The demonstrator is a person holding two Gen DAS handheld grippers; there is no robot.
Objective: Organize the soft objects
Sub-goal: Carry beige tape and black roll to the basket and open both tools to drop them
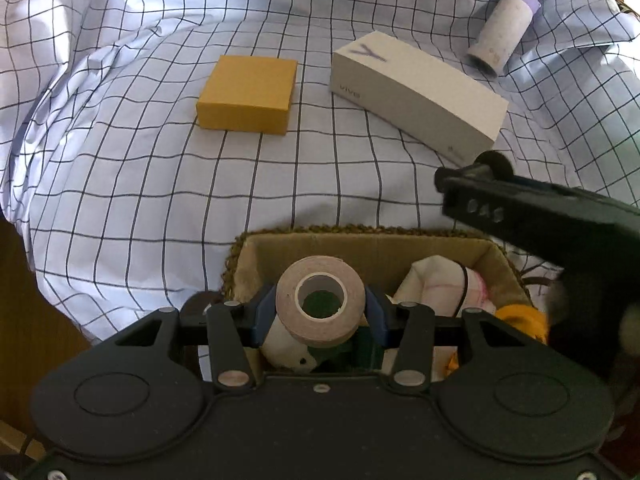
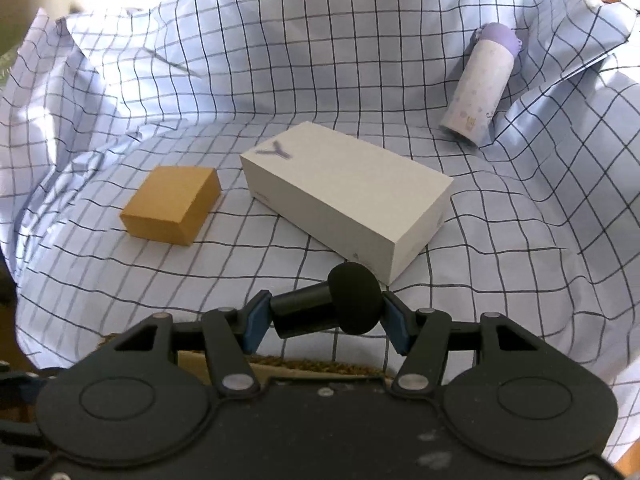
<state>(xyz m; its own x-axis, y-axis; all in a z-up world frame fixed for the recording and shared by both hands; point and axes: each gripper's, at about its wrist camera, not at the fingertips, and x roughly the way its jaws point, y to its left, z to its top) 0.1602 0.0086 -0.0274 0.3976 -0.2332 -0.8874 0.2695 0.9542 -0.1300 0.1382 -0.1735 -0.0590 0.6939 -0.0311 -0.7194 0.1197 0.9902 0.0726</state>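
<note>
Both the left gripper [image 1: 320, 312] and the right gripper [image 2: 326, 320] are matte black, with blue jaw pads, silver rivets and embossed circles.

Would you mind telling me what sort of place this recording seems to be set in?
Probably a home, perhaps a bed or table draped with a rumpled checked sheet. Everyday items lie on it: a white phone box, a yellow box, a purple-capped bottle, and a woven basket of soft things.
</note>
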